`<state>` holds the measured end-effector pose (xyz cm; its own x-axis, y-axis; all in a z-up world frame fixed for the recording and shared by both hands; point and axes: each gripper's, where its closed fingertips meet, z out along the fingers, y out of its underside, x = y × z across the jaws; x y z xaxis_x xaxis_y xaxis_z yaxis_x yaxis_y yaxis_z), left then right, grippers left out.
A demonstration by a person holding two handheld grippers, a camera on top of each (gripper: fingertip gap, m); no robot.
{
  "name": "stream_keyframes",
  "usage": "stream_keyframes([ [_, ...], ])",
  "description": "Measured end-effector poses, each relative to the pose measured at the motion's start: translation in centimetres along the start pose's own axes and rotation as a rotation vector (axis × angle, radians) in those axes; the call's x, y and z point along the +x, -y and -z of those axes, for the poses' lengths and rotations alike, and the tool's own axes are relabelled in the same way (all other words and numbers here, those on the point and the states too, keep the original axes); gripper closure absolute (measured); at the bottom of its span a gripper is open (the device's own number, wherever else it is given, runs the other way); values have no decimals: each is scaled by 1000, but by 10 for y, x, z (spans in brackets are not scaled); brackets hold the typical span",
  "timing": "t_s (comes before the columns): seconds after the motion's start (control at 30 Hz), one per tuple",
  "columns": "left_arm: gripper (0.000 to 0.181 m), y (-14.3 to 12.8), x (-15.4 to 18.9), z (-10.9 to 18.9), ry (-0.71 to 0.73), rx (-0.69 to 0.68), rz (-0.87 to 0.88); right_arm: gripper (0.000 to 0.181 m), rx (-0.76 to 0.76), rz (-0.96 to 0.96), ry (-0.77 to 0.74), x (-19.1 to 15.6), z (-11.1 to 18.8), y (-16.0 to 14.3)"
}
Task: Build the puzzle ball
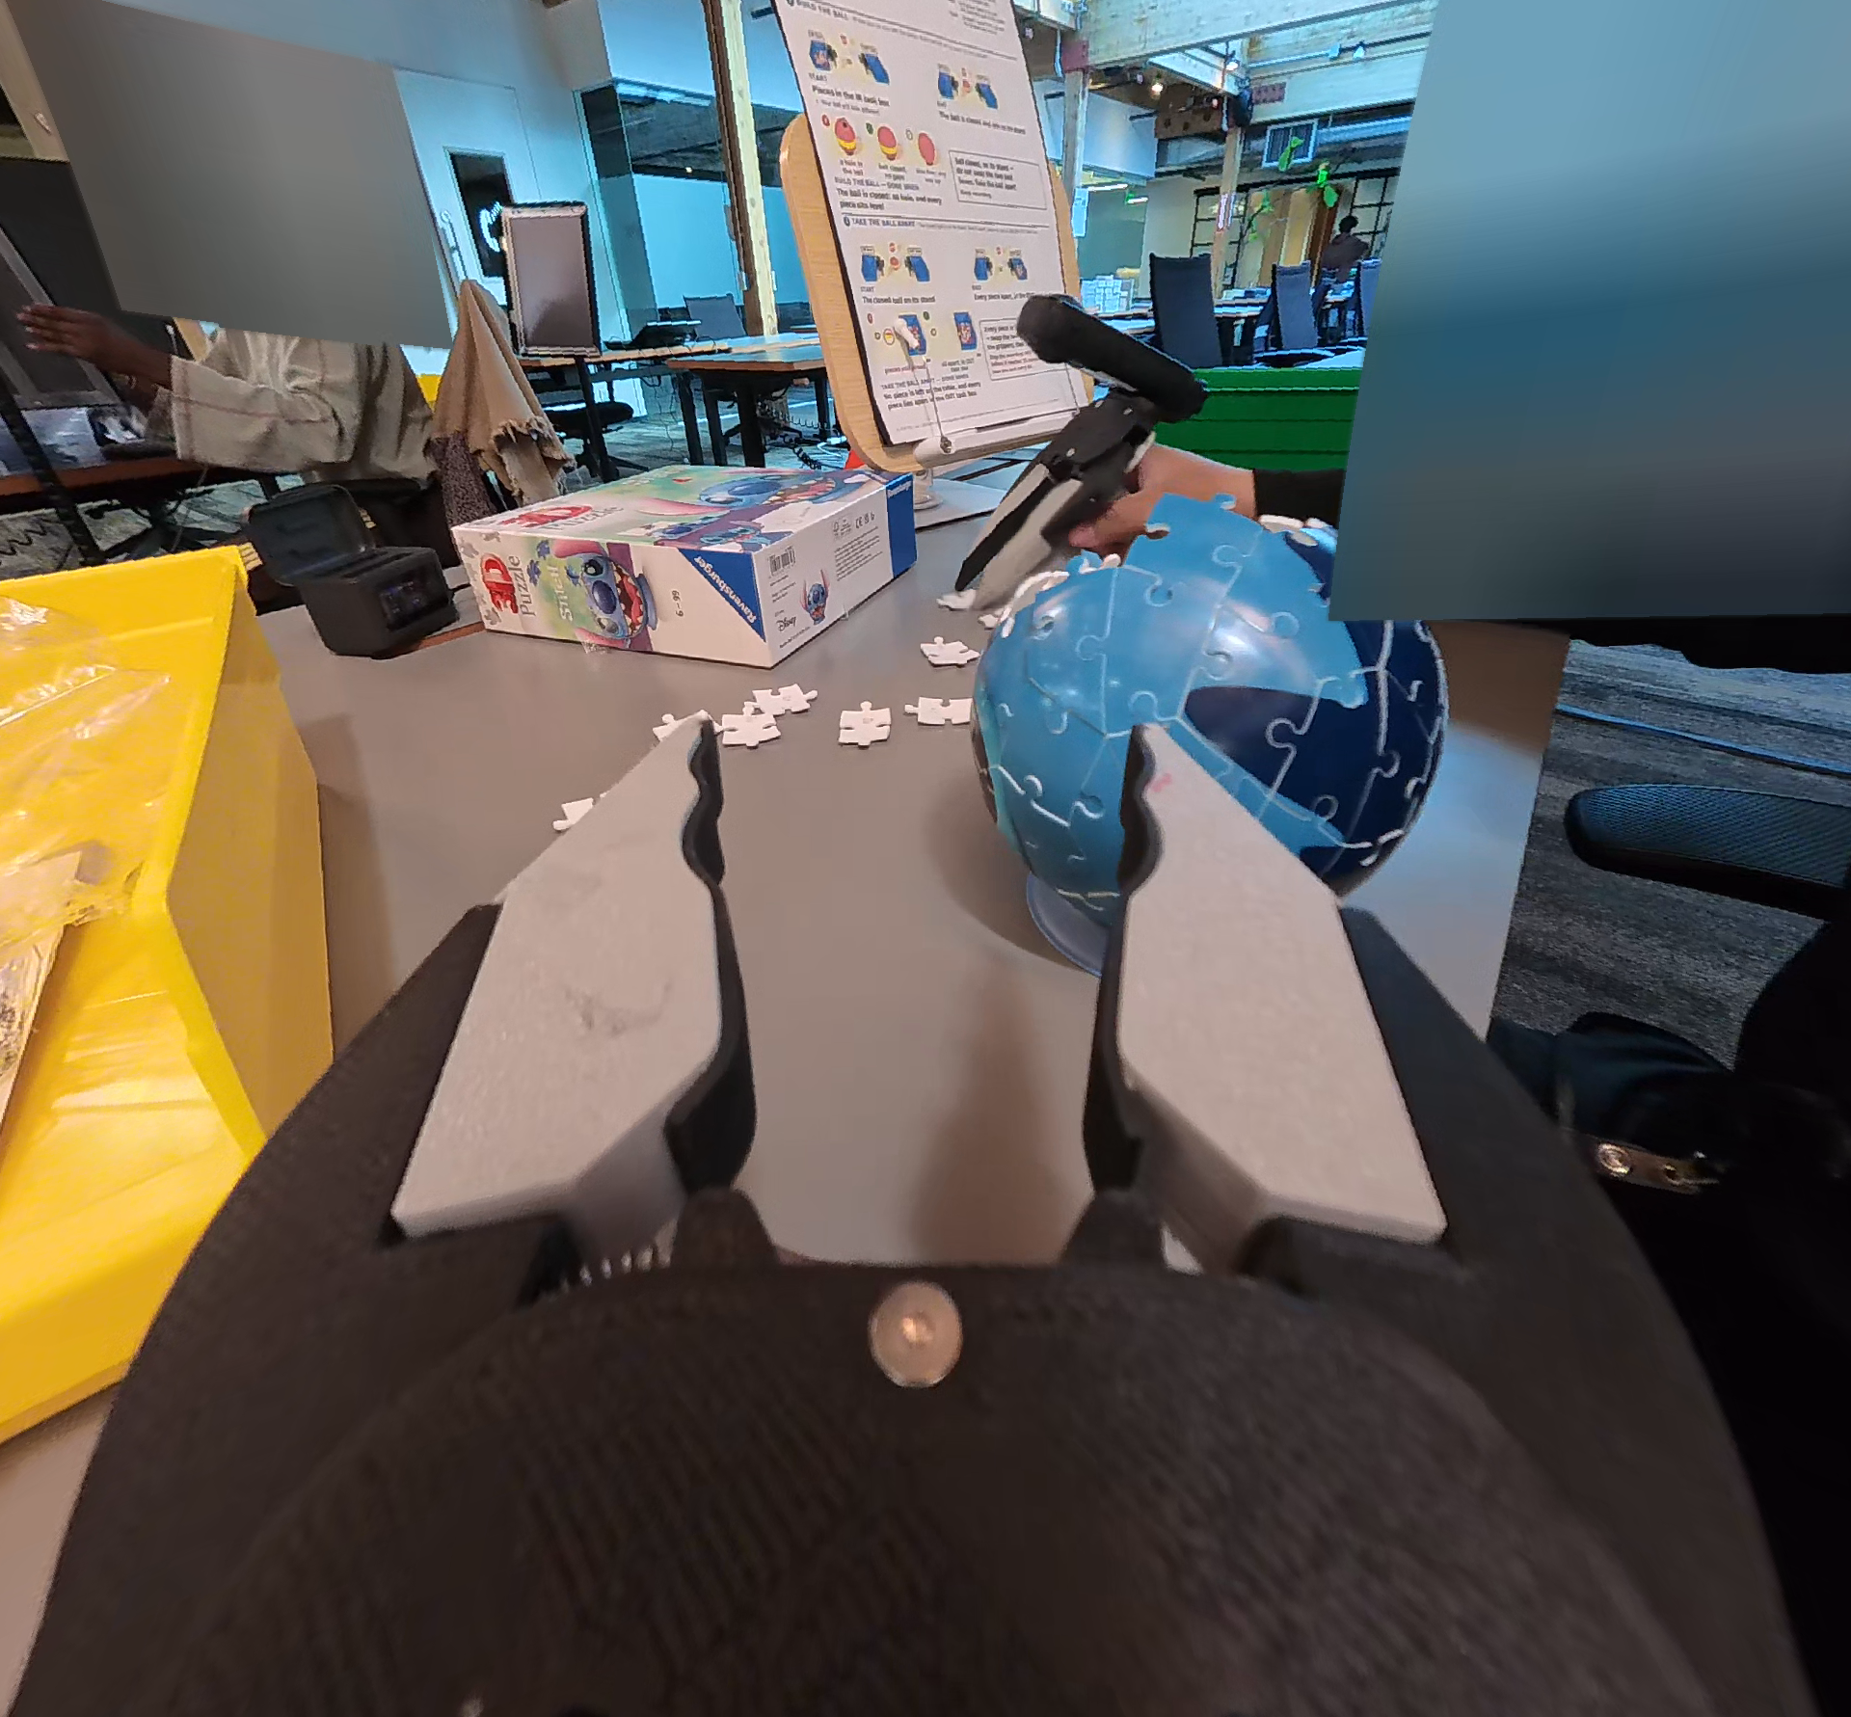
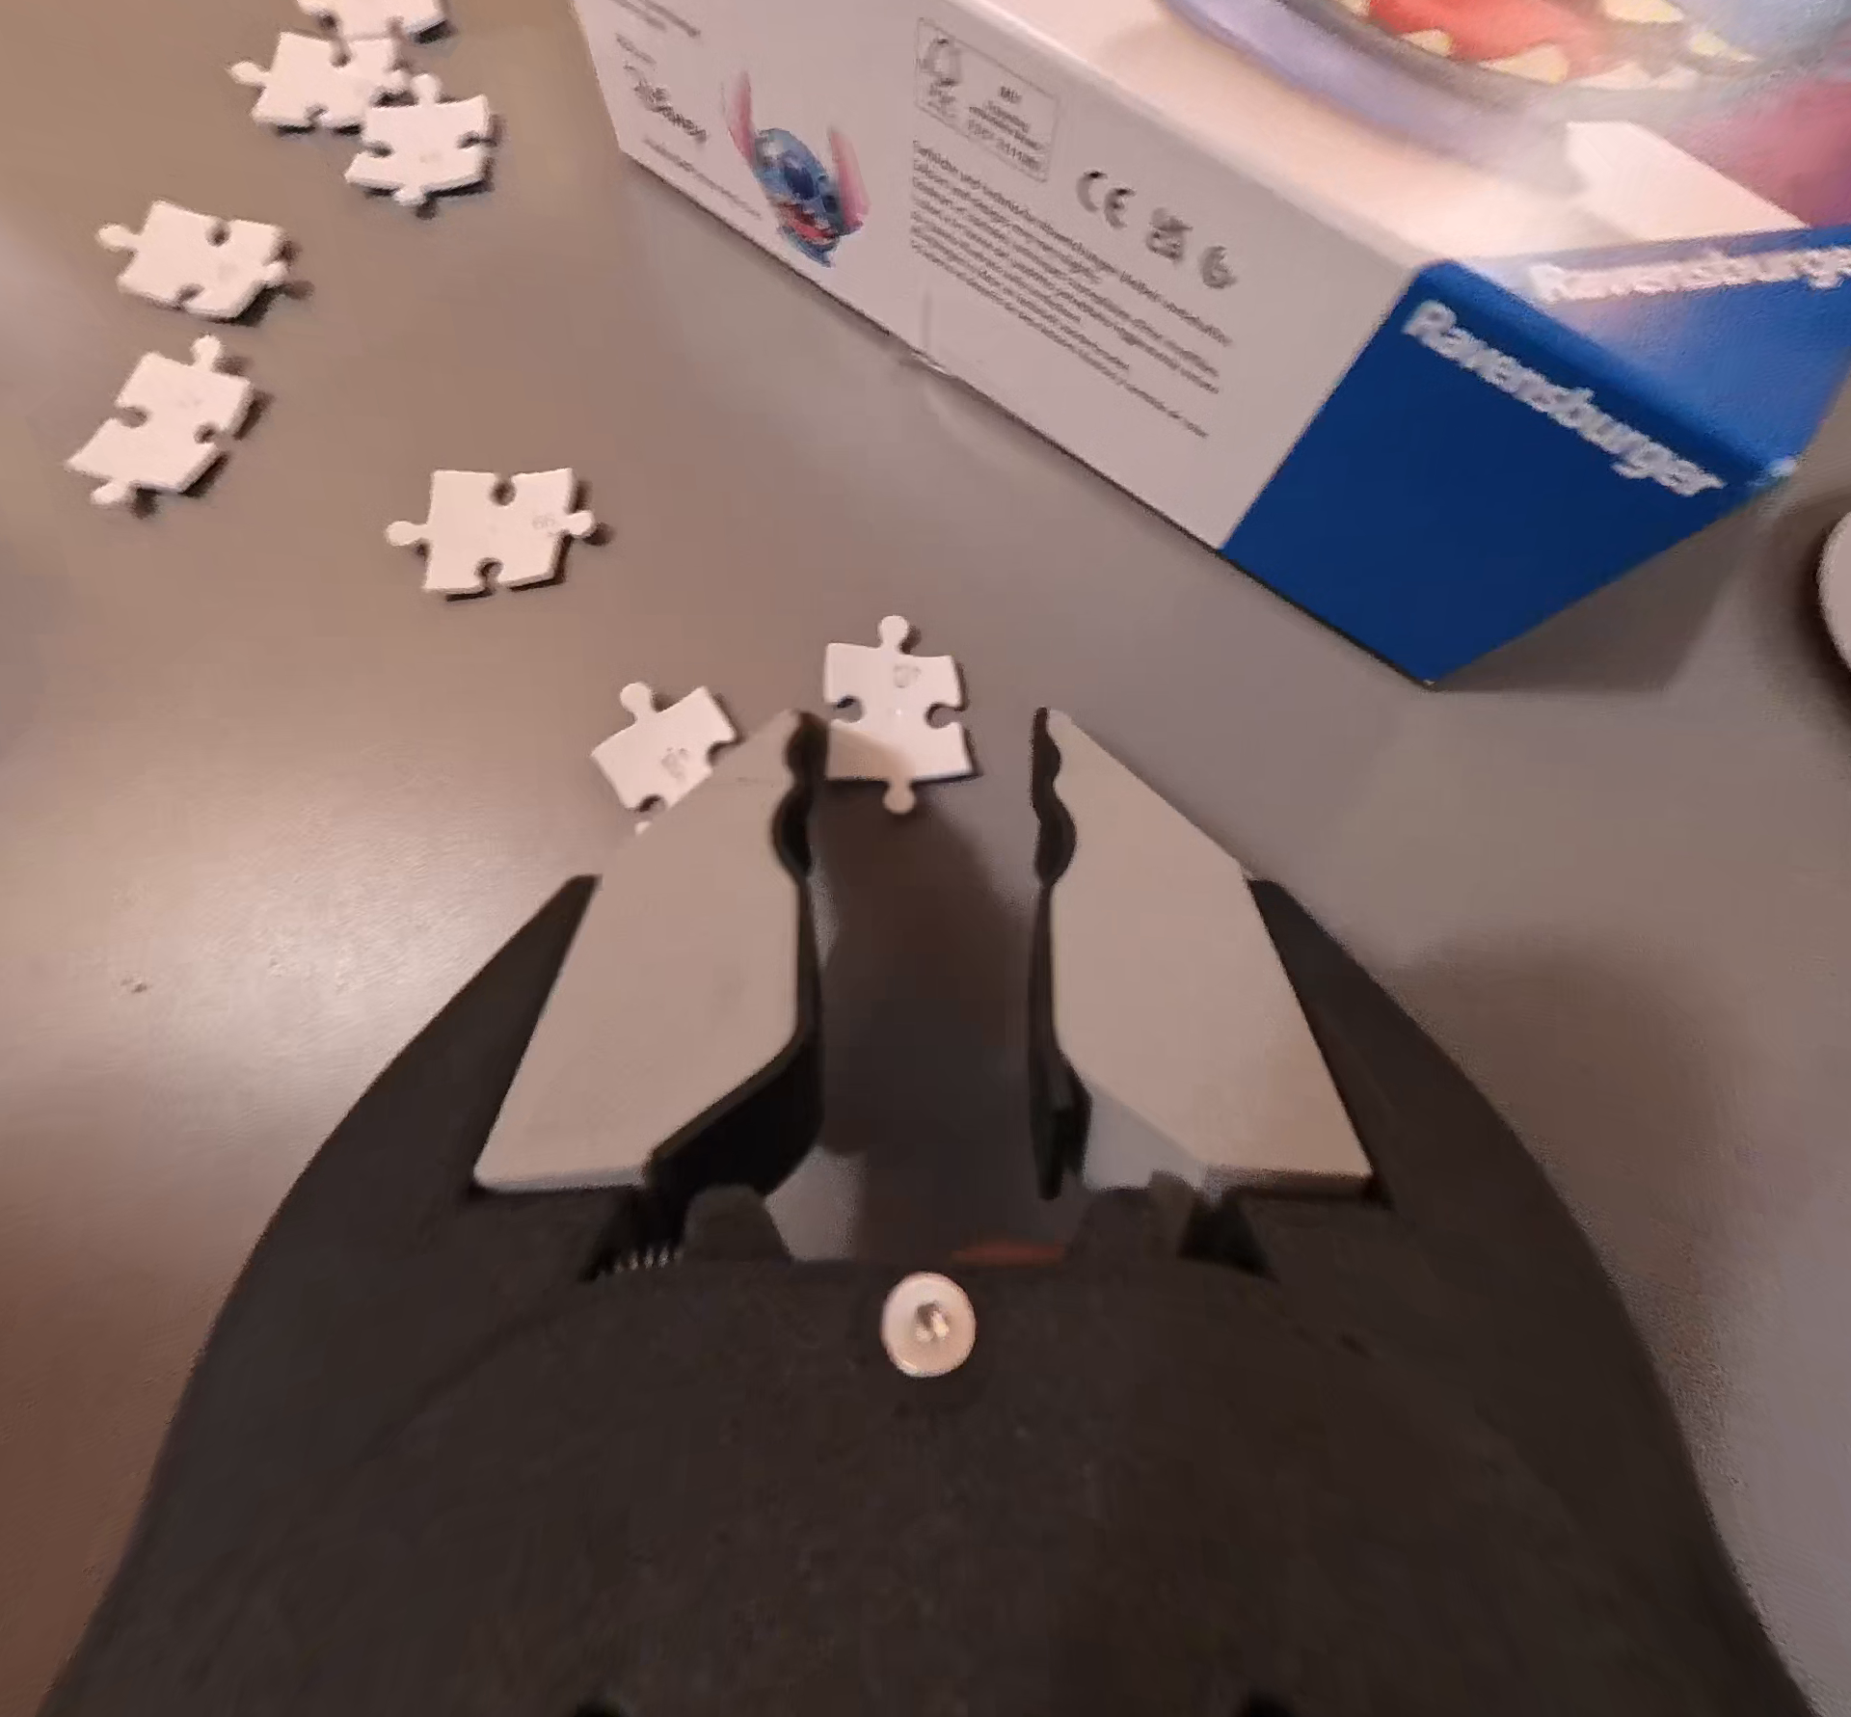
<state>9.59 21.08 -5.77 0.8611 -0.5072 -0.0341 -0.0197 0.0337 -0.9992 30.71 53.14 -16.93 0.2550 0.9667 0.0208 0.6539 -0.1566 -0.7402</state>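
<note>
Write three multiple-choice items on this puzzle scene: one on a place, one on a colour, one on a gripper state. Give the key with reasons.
1. Where does the puzzle ball sit?
A. in the yellow bin
B. on a small stand on the grey table
C. on the puzzle box

2. What colour do the loose puzzle pieces show upward?
A. white
B. blue
C. red

3. How is the right gripper?
A. shut on a piece
B. open, by a piece
C. shut, empty

Key: 1 B, the stand shows beneath the ball on the table; 2 A, all lie white side up; 3 B, a gap shows between its fingers.
</note>
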Motion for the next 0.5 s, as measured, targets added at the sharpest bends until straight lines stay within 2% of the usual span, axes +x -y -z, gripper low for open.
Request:
stream_keyframes([
  [0.07, 103, -1, -1, 0, -1, -4, 6, 157, 1, 1, -11, 1, 0, 0],
  [0.2, 104, 1, -3, 1, 16, 6, 5, 158, 5, 46, -22, -5, 0, 2],
  [0.33, 107, 2, -8, 2, 51, 19, 11, 158, 82, 73, -17, -24, 9, 19],
  [0.43, 128, 11, -26, 7, 166, 74, 62, 158, 177, 124, -44, -43, 25, 42],
  [0.5, 144, 28, -35, 2, 196, 61, 116, 158, 268, 154, -56, -60, 38, 63],
])
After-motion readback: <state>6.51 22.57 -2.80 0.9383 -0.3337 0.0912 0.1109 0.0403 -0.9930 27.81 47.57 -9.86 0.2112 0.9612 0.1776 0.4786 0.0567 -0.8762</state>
